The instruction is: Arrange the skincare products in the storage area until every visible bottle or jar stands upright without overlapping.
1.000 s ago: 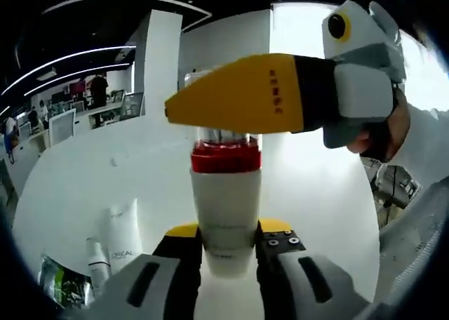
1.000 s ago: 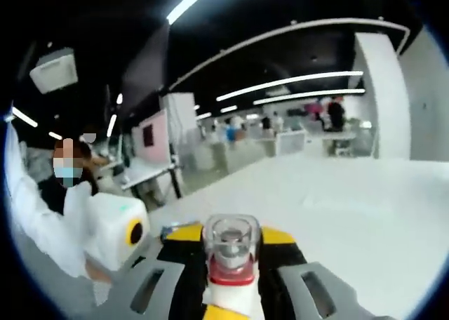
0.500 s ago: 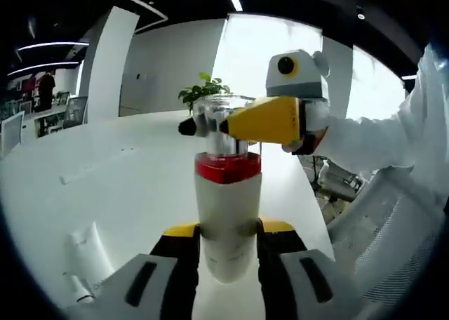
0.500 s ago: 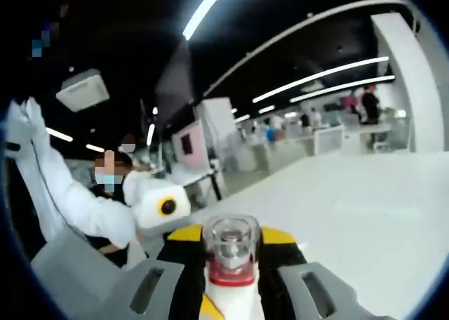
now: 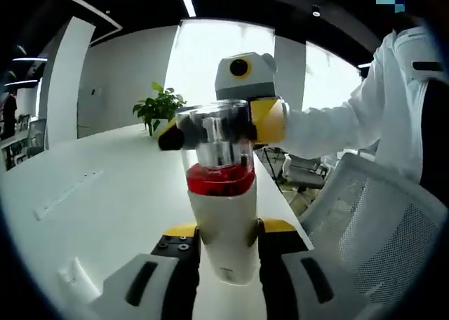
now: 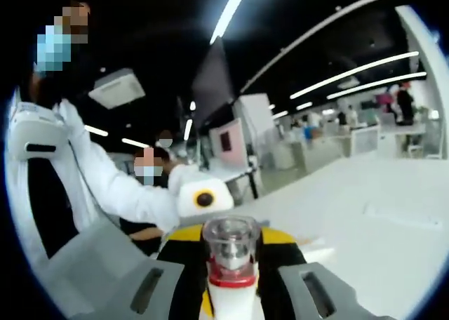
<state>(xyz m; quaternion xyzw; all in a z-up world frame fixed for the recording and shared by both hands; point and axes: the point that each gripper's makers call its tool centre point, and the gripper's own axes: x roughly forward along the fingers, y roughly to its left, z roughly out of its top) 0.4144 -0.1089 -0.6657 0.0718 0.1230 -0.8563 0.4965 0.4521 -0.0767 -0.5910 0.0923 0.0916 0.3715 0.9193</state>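
In the left gripper view, the left gripper [image 5: 226, 253] had its two black-and-yellow jaws drawn in against the lower body of a white pump bottle with a red collar and a clear plastic cap [image 5: 222, 208], one jaw pressed to each side, so the bottle was clamped between them and stood upright above the white table [image 5: 91, 201]. The right gripper [image 5: 210, 132], grey and white with yellow-and-black jaws, came in from the right of that view and met the same bottle at its clear cap, a jaw showing on either side of the cap. In the right gripper view, the right gripper [image 6: 230, 253] had its jaws narrowed around the top of the bottle [image 6: 230, 264], the clear cap and red collar sitting tight between the two yellow-topped jaws, with the white body running down out of sight. The bottle looked intact: cap on, pump stem visible through the clear plastic, a little small print near the base, too small to read. A person's white sleeve [image 5: 337, 123] led to the right gripper, a white mesh chair [image 5: 372, 229] stood beside the table, and a green potted plant [image 5: 158, 109] sat at the table's far end.
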